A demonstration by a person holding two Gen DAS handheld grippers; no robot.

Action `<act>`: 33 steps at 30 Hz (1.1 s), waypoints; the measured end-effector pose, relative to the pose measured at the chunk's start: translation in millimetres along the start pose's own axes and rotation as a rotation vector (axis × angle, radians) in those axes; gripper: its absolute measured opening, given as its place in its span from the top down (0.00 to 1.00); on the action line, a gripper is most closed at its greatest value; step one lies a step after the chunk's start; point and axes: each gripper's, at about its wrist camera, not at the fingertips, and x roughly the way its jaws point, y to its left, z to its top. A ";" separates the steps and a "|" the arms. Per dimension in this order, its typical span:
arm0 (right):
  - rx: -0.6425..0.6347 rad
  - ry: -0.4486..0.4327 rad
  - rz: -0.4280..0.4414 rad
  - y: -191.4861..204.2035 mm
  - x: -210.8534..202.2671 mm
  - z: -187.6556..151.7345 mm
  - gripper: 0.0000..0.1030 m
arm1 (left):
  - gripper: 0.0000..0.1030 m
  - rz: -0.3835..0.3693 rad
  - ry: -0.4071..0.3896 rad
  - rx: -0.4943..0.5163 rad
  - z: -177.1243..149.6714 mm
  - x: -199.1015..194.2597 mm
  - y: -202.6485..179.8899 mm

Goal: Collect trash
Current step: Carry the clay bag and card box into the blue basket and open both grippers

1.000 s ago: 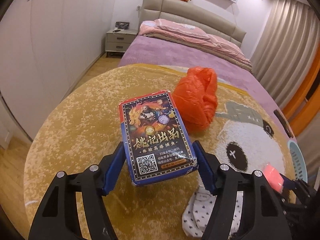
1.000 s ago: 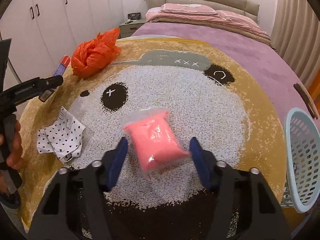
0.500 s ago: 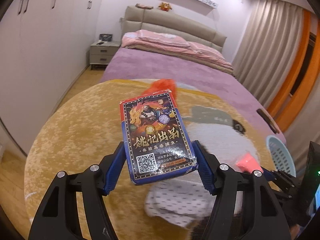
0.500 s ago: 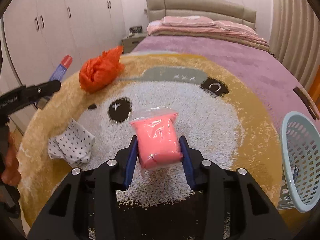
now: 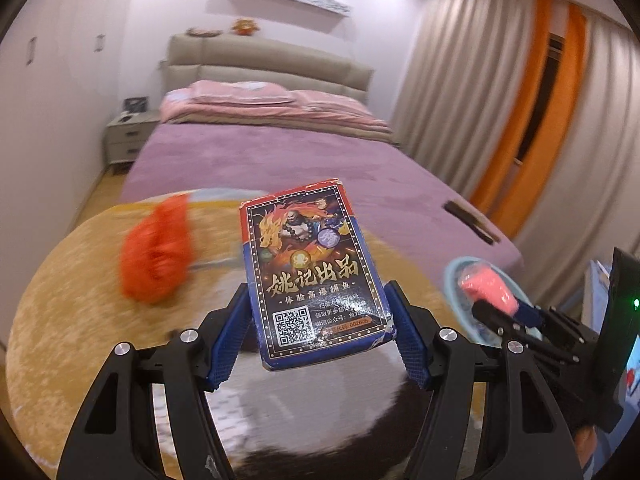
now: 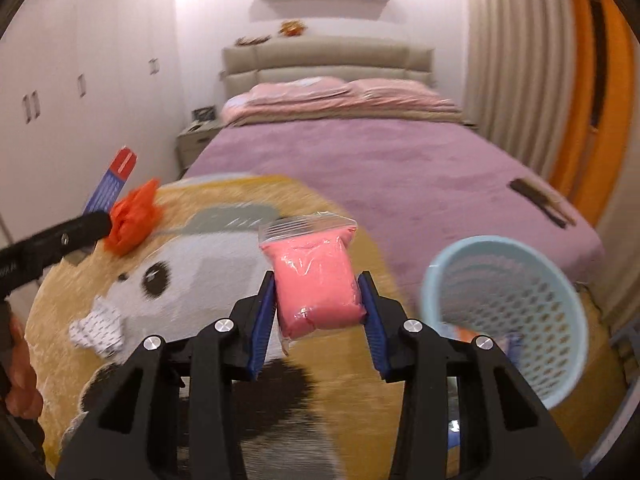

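Observation:
My left gripper (image 5: 320, 332) is shut on a dark blue and red card box (image 5: 312, 272) and holds it above the round rug. My right gripper (image 6: 318, 308) is shut on a clear bag of pink stuff (image 6: 316, 280), also lifted; the bag also shows in the left wrist view (image 5: 488, 292). A light blue mesh basket (image 6: 508, 312) stands on the rug just right of the right gripper. A crumpled orange plastic bag (image 5: 154, 256) lies on the rug at the left, also in the right wrist view (image 6: 132, 216). A white dotted cloth (image 6: 98, 326) lies lower left.
The round yellow rug with a bear face (image 6: 192, 264) covers the floor. A bed with a purple cover (image 6: 380, 168) stands behind it, with a dark flat object (image 6: 540, 204) at its right edge. White wardrobes (image 6: 80, 80) line the left wall, a nightstand (image 5: 128, 136) beside the bed.
Both grippers have lifted and turned to the right toward the basket. The right gripper closed on the pink bag and raised it off the rug. The left keeps the card box.

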 end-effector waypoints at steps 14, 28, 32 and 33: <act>0.261 -0.004 -0.201 -147.1 -11.9 10.1 0.63 | 0.37 -0.208 0.068 0.168 15.8 69.4 -139.0; 0.491 0.154 -0.240 -240.8 33.8 -20.7 0.63 | 0.37 -0.340 0.249 0.228 -6.2 163.4 -223.3; 0.513 0.177 -0.246 -251.5 42.4 -27.8 0.63 | 0.36 -0.329 0.272 0.215 -8.0 179.9 -229.5; 0.518 0.184 -0.242 -253.9 45.2 -28.9 0.63 | 0.35 -0.340 0.282 0.204 -8.8 183.9 -229.9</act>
